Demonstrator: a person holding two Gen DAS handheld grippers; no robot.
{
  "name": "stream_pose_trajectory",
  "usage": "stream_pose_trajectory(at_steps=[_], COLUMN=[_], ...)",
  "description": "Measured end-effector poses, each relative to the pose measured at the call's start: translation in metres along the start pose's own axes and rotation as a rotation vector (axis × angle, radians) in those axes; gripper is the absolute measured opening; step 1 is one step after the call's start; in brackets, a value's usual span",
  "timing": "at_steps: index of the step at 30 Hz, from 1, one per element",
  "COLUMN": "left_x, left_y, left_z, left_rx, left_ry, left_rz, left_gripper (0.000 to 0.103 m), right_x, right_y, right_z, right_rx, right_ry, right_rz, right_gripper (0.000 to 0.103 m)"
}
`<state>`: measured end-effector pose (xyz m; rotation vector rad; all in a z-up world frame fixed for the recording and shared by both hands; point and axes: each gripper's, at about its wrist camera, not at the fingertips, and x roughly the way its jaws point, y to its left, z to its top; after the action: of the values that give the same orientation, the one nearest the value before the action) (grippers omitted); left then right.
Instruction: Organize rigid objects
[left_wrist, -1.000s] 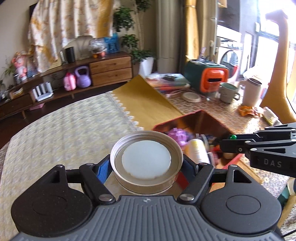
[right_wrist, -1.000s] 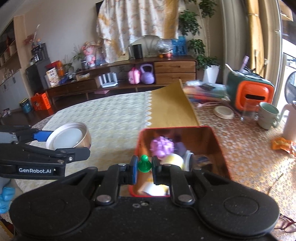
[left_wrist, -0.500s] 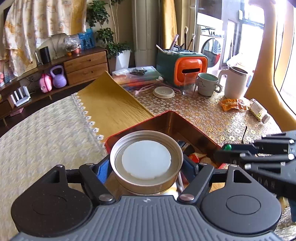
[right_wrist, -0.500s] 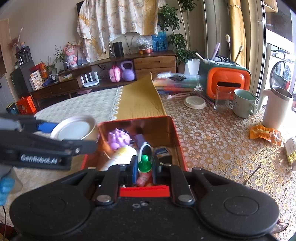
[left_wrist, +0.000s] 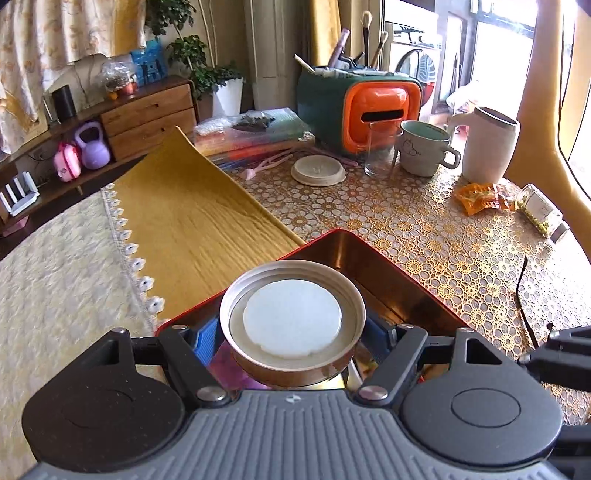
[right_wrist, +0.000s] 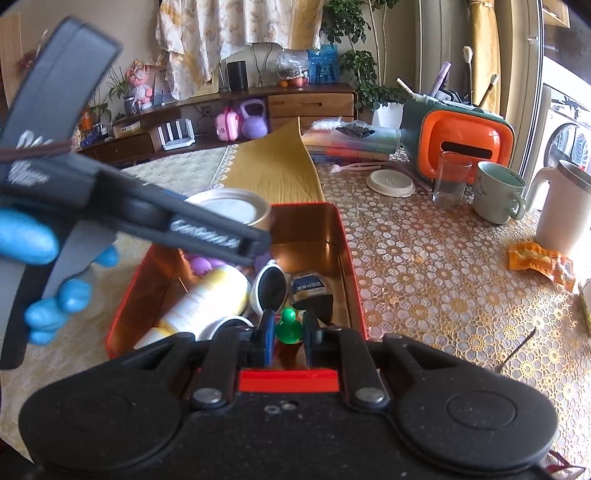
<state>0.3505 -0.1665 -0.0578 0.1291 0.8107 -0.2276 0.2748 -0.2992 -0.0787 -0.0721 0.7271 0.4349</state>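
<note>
1. Pinched across its rim between the blue pads of the left gripper: a round metal lid, white liner facing up and roughly level, poised over one corner of the open red tin on the table.
2. Clamped upright between the narrowly set fingers of the right gripper: a small green pawn, low over the tin's near end and just beside a dark tape roll and a round compact.
3. Seen lying inside the tin as well: a white bottle on its side and a purple toy, with little bare floor between them.
4. Judged to be mid-placement, with neither piece let go yet.
5. Best handled one at a time: pawn first, lowered into the gap beside the tape roll before spreading the fingers, so as not to drop it from a height and send it bouncing out.
6. For the lid, probably wiser to keep it flat, steer it clear of the tin's wall and the right gripper, and lower it until it touched the bottle or toy before releasing.
7. Main risks, by this reading: a tilted lid sliding off the rounded bottle, a rim caught on the tin's edge, or the two grippers knocking together over so tight a space.
8. Worth withdrawing straight upward afterwards, fingers spread wide enough not to drag either piece out again.
</note>
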Motion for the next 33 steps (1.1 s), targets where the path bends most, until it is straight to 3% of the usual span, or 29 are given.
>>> stream_pose_trajectory(at_steps=[14, 26, 33], left_x=[0.028, 0.026, 0.010], left_y=[-0.010, -0.014, -0.011], left_z=[0.002, 0.000, -0.003], left_rx=[0.058, 0.079, 0.063], left_ry=[0.033, 0.031, 0.015], left_rz=[-0.017, -0.002, -0.004], left_gripper=[0.077, 0.077, 0.077], right_x=[0.018, 0.014, 0.005], right_y=[0.001, -0.002, 0.001], right_z=[-0.004, -0.006, -0.006], right_rx=[-0.015, 0.034, 0.048], right_ry=[0.041, 0.020, 0.007], right_rz=[-0.011, -0.016, -0.020], right_gripper=[0.015, 0.037, 0.042])
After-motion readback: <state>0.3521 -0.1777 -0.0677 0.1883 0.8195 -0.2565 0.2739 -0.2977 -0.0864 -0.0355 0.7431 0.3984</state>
